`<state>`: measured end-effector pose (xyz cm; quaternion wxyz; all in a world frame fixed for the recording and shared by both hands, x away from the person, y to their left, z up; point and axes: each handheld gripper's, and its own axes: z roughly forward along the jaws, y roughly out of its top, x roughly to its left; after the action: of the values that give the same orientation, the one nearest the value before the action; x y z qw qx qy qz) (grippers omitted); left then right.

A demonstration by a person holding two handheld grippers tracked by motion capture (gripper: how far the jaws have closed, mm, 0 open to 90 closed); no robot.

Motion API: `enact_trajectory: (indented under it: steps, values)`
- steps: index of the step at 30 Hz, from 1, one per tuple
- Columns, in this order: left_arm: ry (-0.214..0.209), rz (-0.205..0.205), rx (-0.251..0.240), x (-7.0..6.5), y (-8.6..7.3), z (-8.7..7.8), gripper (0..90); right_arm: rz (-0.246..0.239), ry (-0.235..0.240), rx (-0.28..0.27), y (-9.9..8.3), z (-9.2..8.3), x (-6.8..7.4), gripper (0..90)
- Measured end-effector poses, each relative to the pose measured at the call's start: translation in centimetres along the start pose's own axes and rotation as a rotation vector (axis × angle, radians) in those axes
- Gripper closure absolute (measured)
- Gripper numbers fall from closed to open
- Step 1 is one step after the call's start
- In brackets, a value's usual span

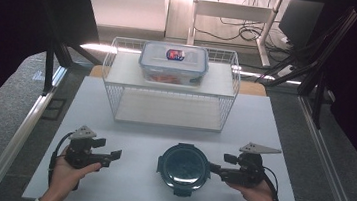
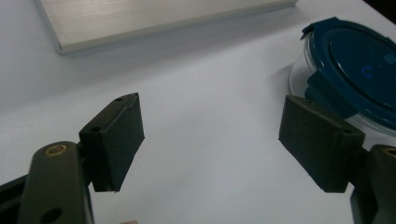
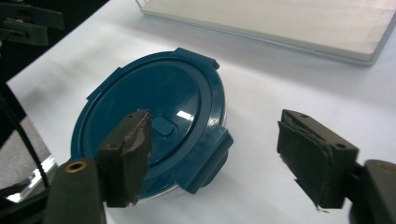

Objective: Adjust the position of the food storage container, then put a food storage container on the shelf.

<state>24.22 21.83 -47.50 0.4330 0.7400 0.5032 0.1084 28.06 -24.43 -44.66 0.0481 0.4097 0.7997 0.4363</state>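
Careful: with your right gripper (image 1: 215,169) released beside the round container (image 1: 184,167) at lower centre and your left gripper (image 1: 113,156) spread empty, a skewed approach could shove it.

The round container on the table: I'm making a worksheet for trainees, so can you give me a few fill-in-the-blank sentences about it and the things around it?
1. The round container has a lid of dark ____ colour.
2. The rectangular box stands on the ____ shelf of the wire rack.
3. The jaws of the right gripper stand ____, with nothing between them.
4. In the high view the round container lies ____ the left gripper and the right gripper.

Missing words: blue; top; open; between
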Motion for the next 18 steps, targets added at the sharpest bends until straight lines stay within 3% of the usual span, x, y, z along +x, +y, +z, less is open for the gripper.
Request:
enact_trajectory:
  steps: [9, 13, 18]
  values:
    - [0.0, -0.021, 0.004, -0.2, 0.1, -0.2, 19.0, 0.007, 0.009, -0.004, -0.4, 0.4, 0.0, 22.7]
    - [0.003, -0.016, -0.006, -0.7, 0.4, -0.4, 17.6, 0.008, 0.013, -0.003, -0.5, 0.4, -0.2, 21.8]
    - [-0.023, -0.015, 0.017, -1.7, 0.5, -0.2, 14.0, 0.034, 0.016, -0.009, -0.3, 0.4, -0.5, 19.5]
